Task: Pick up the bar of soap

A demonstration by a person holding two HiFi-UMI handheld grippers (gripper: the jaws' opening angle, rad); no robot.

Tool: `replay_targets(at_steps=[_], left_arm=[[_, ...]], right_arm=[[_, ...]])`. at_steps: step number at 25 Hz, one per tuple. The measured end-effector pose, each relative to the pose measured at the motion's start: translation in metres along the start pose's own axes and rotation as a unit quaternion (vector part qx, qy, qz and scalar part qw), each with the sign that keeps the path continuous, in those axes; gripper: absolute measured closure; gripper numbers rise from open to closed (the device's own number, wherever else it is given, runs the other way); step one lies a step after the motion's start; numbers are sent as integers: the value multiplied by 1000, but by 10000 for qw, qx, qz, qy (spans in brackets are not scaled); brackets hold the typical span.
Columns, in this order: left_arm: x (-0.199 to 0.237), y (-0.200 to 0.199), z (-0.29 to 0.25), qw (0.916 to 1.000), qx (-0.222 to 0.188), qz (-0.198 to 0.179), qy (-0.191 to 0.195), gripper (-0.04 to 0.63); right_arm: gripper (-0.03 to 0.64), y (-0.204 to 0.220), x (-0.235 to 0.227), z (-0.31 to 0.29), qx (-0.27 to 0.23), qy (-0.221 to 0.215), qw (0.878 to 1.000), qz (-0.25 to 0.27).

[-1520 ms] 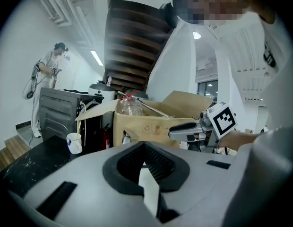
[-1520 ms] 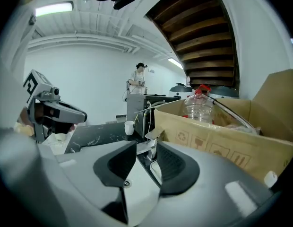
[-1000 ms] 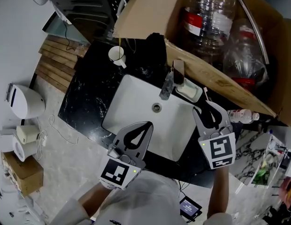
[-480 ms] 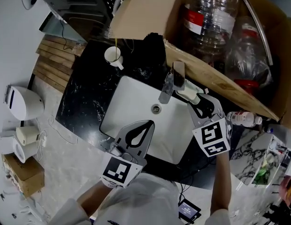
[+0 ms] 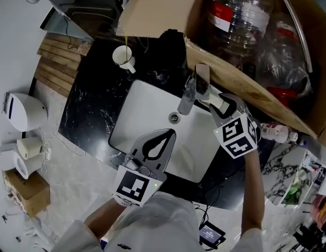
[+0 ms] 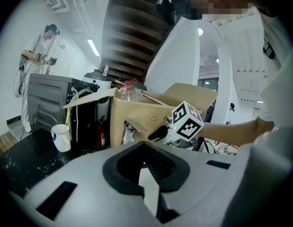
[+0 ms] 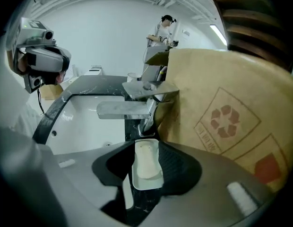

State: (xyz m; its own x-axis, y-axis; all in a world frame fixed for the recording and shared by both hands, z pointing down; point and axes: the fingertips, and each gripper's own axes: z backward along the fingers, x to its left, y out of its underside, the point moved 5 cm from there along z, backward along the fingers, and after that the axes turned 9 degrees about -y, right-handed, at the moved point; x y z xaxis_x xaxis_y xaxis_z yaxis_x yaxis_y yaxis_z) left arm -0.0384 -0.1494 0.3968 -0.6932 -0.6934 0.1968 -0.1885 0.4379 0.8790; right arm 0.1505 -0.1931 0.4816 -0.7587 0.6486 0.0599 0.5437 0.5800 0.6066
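Bar of soap (image 7: 146, 161) — pale cream, oblong, smooth — lay in a white soap dish (image 7: 147, 184) on the black marble worktop (image 5: 92, 106), just right of the tap (image 5: 188, 96) and white sink (image 5: 147, 122). The right hand-held gripper (image 7: 143, 149) straddled dish and soap, its jaws opening, not clamping either. The left hand-held gripper (image 5: 170, 134) — jaws together, empty — hovered over the sink's near edge. A cardboard box (image 5: 163, 9) at the far side held plastic bottles (image 5: 236, 14).
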Motion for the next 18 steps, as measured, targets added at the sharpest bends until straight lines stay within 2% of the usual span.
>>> replay_targets(at_steps=[18], left_arm=[[-2,20,-26,9996,261,101,100,589]], right_arm=[[426,42,-14,-58,854,-606,9944,147]])
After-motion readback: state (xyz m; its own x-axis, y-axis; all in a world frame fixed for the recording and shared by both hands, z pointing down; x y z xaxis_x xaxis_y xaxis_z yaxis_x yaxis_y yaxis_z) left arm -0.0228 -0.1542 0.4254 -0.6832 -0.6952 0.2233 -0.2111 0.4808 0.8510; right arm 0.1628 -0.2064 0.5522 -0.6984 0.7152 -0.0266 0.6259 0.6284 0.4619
